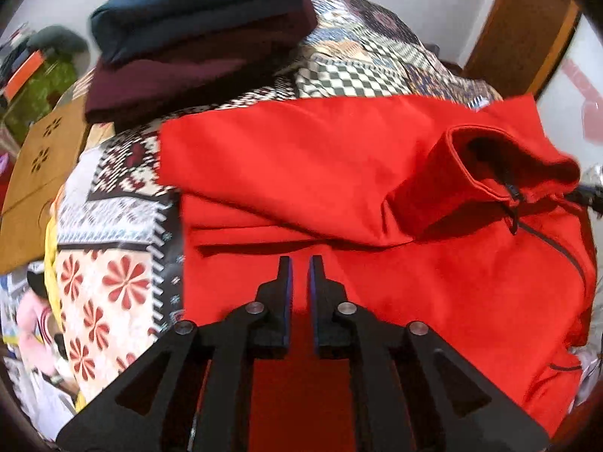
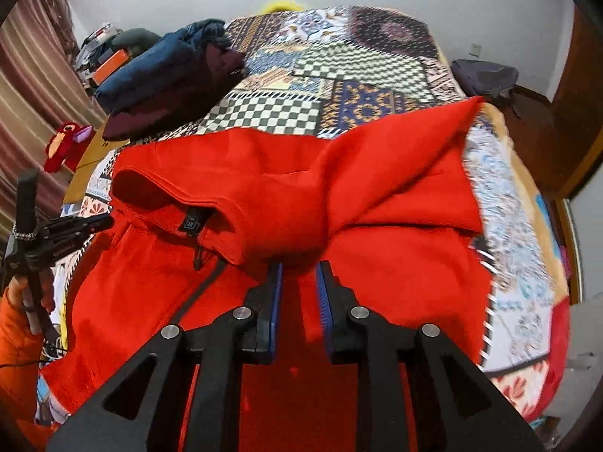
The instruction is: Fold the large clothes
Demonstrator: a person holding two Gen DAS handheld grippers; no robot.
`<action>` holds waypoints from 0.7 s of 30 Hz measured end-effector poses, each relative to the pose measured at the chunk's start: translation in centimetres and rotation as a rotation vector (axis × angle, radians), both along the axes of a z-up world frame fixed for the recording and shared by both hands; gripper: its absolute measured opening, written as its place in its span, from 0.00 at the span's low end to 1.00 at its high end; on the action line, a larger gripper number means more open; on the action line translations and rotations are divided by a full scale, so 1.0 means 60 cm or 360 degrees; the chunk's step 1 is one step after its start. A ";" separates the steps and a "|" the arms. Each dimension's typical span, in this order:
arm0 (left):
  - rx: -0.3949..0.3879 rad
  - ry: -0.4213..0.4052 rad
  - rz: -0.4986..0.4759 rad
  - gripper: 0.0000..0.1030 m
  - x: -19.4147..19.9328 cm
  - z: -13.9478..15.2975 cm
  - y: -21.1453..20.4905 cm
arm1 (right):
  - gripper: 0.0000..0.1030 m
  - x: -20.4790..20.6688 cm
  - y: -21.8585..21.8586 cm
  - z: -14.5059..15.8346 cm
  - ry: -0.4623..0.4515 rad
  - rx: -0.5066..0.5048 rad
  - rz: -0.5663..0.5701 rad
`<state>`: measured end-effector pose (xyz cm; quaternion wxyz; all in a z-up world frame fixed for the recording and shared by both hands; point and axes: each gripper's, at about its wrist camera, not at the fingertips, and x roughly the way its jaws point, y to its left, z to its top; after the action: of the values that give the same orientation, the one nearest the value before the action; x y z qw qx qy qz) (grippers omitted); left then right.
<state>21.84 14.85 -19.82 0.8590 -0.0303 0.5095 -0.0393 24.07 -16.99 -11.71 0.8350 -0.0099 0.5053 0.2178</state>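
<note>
A red fleece jacket lies spread on a patterned bedspread, collar and zipper at the right, one part folded over on top. My left gripper hovers over its near side, jaws slightly apart, nothing between them. In the right wrist view the jacket fills the middle, collar label at the left. My right gripper stands at a bunched fold of the fleece, jaws a little apart; I cannot tell whether cloth sits between the tips. The left gripper shows at the far left.
A stack of folded dark blue and maroon garments sits at the bed's far left. A wooden door stands to the right. Clutter and a curtain line the left side. A dark bag lies beyond the bed.
</note>
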 end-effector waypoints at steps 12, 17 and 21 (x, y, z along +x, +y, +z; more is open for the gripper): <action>0.0080 -0.0324 0.0237 0.72 0.042 0.099 0.063 | 0.51 0.090 -0.041 0.046 -0.0178 0.0048 -0.0272; -0.0140 -0.0195 0.0424 0.72 0.077 0.057 0.137 | 0.51 0.151 -0.079 0.009 -0.0067 0.0092 -0.0444; -0.0404 -0.0049 0.0614 0.72 0.097 -0.004 0.201 | 0.51 0.188 -0.113 -0.021 0.0031 0.0151 -0.0558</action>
<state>27.65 26.92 -20.05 0.8476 -0.2344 0.4721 0.0614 35.34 -23.75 -12.96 0.8547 0.1198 0.4965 0.0924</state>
